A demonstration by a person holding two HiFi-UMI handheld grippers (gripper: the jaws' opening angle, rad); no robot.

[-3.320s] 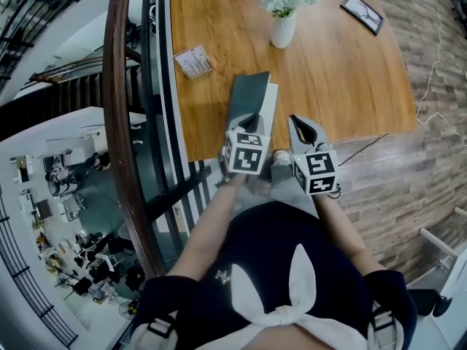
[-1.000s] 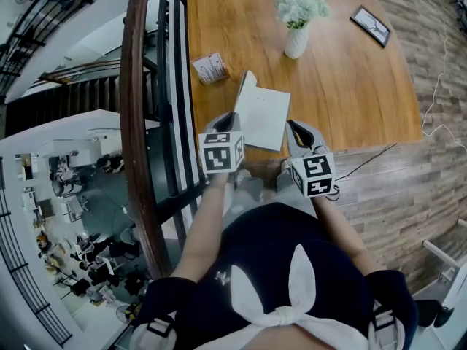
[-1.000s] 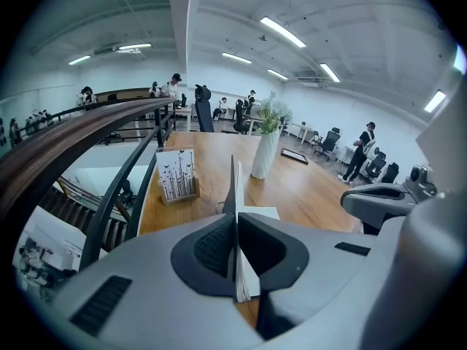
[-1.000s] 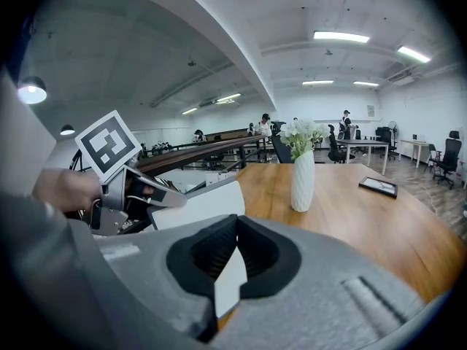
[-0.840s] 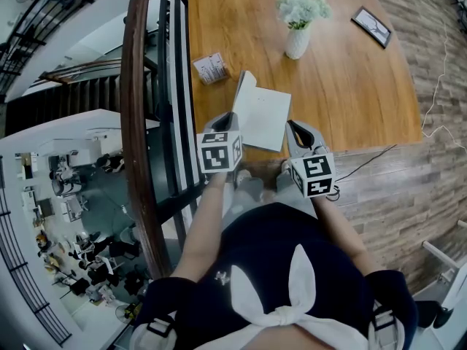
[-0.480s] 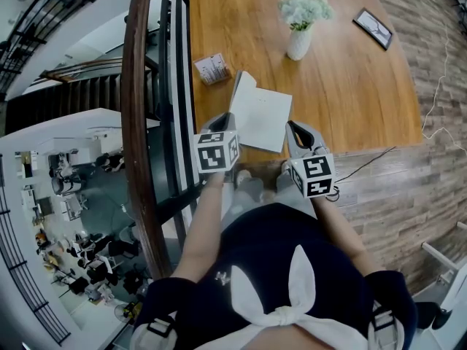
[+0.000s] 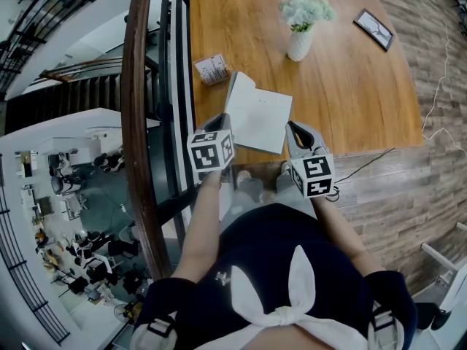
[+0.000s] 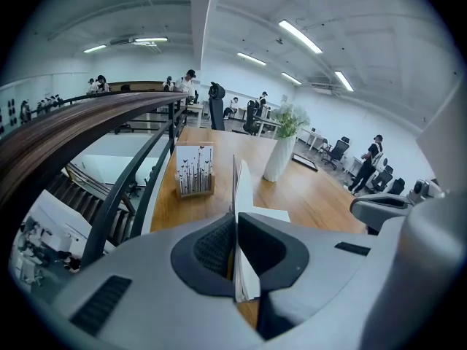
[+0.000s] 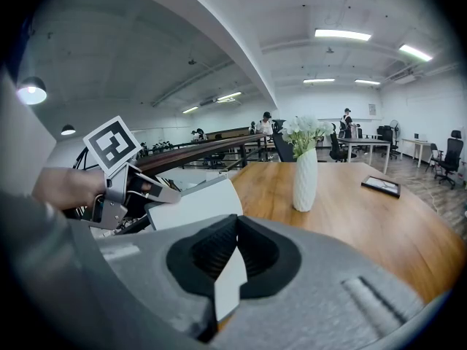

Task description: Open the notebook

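Observation:
The notebook point(image 7: 261, 115) lies at the near edge of the wooden table point(image 7: 343, 86) with its white inside showing. My left gripper point(image 7: 225, 120) is shut on the cover, which stands raised at the book's left side. In the left gripper view the cover point(image 8: 241, 188) runs edge-on out of the closed left gripper point(image 8: 235, 228). My right gripper point(image 7: 292, 127) is shut on the near right corner of the pages. The right gripper view has that white corner point(image 9: 228, 279) pinched in the right gripper point(image 9: 235, 250), with the lifted cover point(image 9: 193, 204) and the left gripper point(image 9: 124, 188) off to the left.
A white vase of flowers point(image 7: 298, 41) stands beyond the notebook. A small printed box point(image 7: 210, 68) sits near the table's left edge and a framed picture point(image 7: 373, 26) lies at the far right. A dark wooden railing point(image 7: 139, 122) runs close along the left. A thin cable point(image 7: 368, 152) trails over the floor.
My left gripper has moved left with the cover, swinging it further open. The right gripper has stayed where it was on the pages' corner.

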